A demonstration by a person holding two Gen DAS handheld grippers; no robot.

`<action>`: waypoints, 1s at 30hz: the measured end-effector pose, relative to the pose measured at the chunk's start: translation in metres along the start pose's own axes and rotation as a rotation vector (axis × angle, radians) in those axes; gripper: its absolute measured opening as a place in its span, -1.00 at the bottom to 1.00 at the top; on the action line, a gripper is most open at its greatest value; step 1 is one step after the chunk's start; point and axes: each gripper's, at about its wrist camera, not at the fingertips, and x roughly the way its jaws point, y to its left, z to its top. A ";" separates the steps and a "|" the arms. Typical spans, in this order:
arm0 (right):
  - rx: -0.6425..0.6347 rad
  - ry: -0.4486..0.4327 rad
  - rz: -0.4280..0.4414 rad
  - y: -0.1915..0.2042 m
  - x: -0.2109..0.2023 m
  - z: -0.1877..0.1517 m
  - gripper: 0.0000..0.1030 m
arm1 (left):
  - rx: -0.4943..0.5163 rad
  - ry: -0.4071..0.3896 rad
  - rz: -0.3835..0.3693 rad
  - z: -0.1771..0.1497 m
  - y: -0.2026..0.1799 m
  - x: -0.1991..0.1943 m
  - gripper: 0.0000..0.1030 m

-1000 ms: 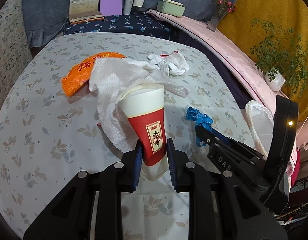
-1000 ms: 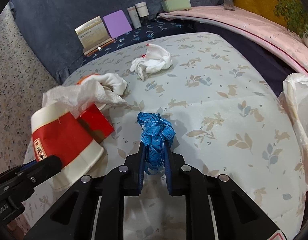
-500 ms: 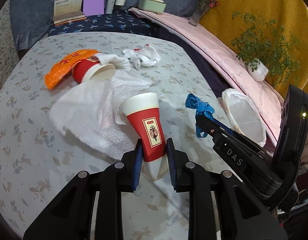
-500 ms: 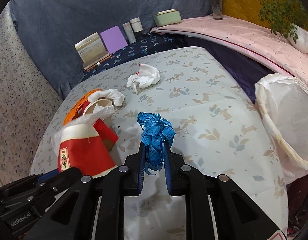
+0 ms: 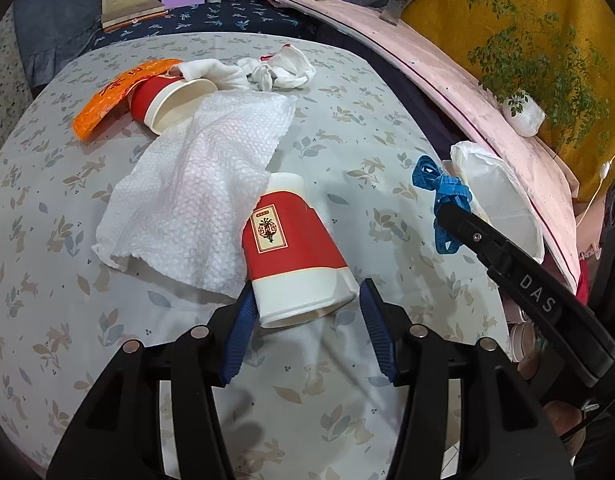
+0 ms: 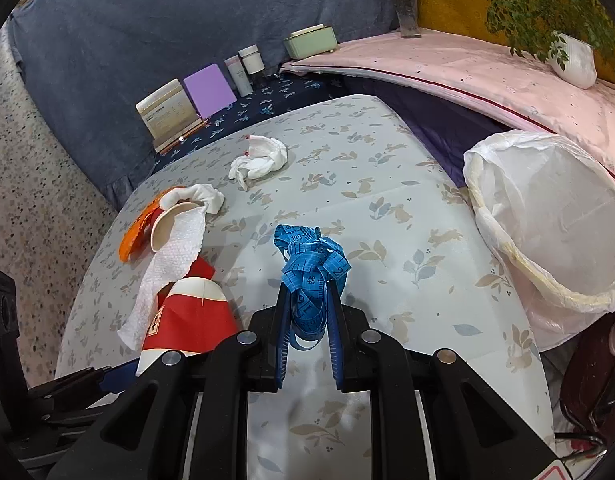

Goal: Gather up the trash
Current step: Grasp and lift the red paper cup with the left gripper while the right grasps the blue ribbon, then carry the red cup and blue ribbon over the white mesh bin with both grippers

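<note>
Left gripper [image 5: 305, 332]: jaws opening, the red and white paper cup [image 5: 293, 248] lying on its side between them on the tabletop [image 5: 47, 240], near its front edge; pads look clear of it.
Right gripper [image 6: 307, 344]: pinching the bundled blue measuring tape [image 6: 311, 272], carried toward the white-lined bin [image 6: 547, 216] off the table's right edge, by my reading.
Hidden: a white bubbled sheet [image 5: 199, 196] covers the cup's far end; bin's inside unreadable.

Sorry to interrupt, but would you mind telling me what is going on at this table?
A person is clearing trash with two hand-held tools. The right tool is clamped on a bunched blue measuring tape, near the white-lined bin. The left tool is opening around a red and white paper cup lying on the table. A paper towel and more litter remain.
</note>
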 end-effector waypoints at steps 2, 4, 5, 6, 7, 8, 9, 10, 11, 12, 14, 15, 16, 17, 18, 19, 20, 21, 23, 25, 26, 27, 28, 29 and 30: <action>0.002 -0.001 0.002 -0.001 0.000 0.000 -0.69 | -0.009 0.001 0.003 0.002 -0.001 0.005 -0.05; 0.002 -0.001 0.003 -0.001 0.000 0.000 -0.69 | -0.022 0.009 0.000 0.006 -0.001 0.010 -0.06; 0.001 -0.001 0.004 -0.002 0.000 0.000 -0.69 | -0.026 0.009 -0.003 0.008 -0.002 0.012 -0.05; 0.001 -0.001 0.003 -0.002 0.000 0.000 -0.69 | -0.026 0.007 -0.003 0.010 -0.004 0.013 -0.05; 0.001 -0.002 0.003 -0.002 -0.001 0.000 -0.69 | -0.019 0.003 -0.004 0.012 -0.006 0.014 -0.06; 0.001 -0.004 0.001 -0.003 -0.001 0.000 -0.69 | -0.011 -0.001 -0.001 0.014 -0.010 0.015 -0.07; 0.003 -0.005 0.000 -0.004 -0.001 0.000 -0.69 | -0.004 -0.005 0.003 0.015 -0.013 0.017 -0.10; 0.005 -0.007 -0.002 -0.005 -0.002 0.001 -0.69 | 0.009 -0.007 -0.004 0.017 -0.017 0.018 -0.12; 0.007 -0.010 -0.005 -0.007 -0.003 0.001 -0.69 | 0.015 -0.010 -0.007 0.019 -0.020 0.018 -0.16; 0.009 -0.013 -0.010 -0.009 -0.004 0.001 -0.69 | 0.021 -0.015 -0.010 0.020 -0.023 0.017 -0.19; 0.018 -0.020 -0.015 -0.014 -0.006 0.003 -0.69 | 0.041 -0.026 -0.017 0.023 -0.031 0.016 -0.26; 0.022 -0.024 -0.018 -0.017 -0.008 0.004 -0.69 | 0.048 -0.031 -0.021 0.025 -0.034 0.016 -0.38; 0.025 -0.028 -0.021 -0.020 -0.009 0.005 -0.69 | 0.059 -0.036 -0.026 0.027 -0.038 0.015 -0.40; 0.029 -0.032 -0.024 -0.022 -0.010 0.006 -0.69 | 0.066 -0.038 -0.028 0.029 -0.042 0.016 -0.41; 0.033 -0.036 -0.026 -0.025 -0.012 0.007 -0.69 | 0.071 -0.040 -0.029 0.031 -0.045 0.017 -0.43; 0.036 -0.040 -0.030 -0.028 -0.013 0.008 -0.69 | 0.082 -0.042 -0.027 0.033 -0.050 0.018 -0.43; 0.040 -0.042 -0.033 -0.030 -0.013 0.010 -0.69 | 0.092 -0.044 -0.023 0.034 -0.054 0.020 -0.45; 0.044 -0.045 -0.035 -0.032 -0.014 0.010 -0.69 | 0.100 -0.048 -0.023 0.035 -0.057 0.020 -0.47; 0.049 -0.051 -0.041 -0.038 -0.016 0.012 -0.69 | 0.115 -0.053 -0.029 0.038 -0.064 0.021 -0.49; 0.057 -0.059 -0.048 -0.043 -0.019 0.013 -0.69 | 0.132 -0.057 -0.035 0.042 -0.073 0.022 -0.52; 0.062 -0.064 -0.051 -0.047 -0.021 0.014 -0.69 | 0.139 -0.059 -0.037 0.043 -0.076 0.022 -0.54; 0.067 -0.069 -0.055 -0.050 -0.022 0.015 -0.69 | 0.147 -0.060 -0.042 0.045 -0.080 0.022 -0.57; 0.071 -0.074 -0.058 -0.053 -0.024 0.017 -0.69 | 0.155 -0.063 -0.045 0.048 -0.085 0.023 -0.58; 0.076 -0.078 -0.063 -0.056 -0.025 0.019 -0.69 | 0.163 -0.065 -0.048 0.050 -0.089 0.024 -0.60; 0.081 -0.082 -0.067 -0.060 -0.026 0.020 -0.69 | 0.172 -0.066 -0.051 0.052 -0.094 0.025 -0.62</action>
